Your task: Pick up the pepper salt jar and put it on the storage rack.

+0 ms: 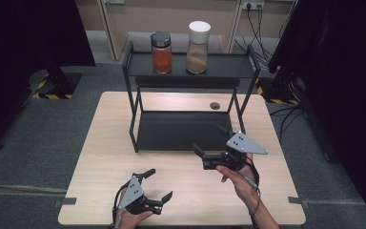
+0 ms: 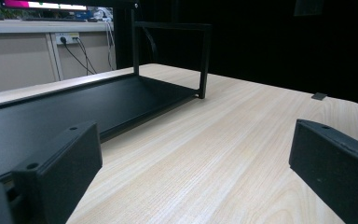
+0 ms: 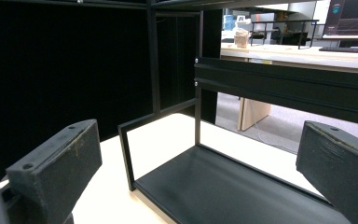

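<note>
We judge the black rack [image 1: 186, 129] stiff and fairly light, though the red spice jar [image 1: 161, 52] and the white-lidded jar [image 1: 198, 46] on its top shelf could tip, so we would grip a thin front post. It is a matte two-shelf metal frame standing at twelve o'clock on the table [image 1: 105, 157]. Our right gripper [image 1: 211, 143] hovers wide open at the lower shelf's four o'clock corner; our left gripper [image 1: 158, 183] gapes empty at seven o'clock.

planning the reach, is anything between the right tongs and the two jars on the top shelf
In the high view, the rack's bare lower shelf lies between the right tongs and the red-filled jar and white-lidded jar.
</note>
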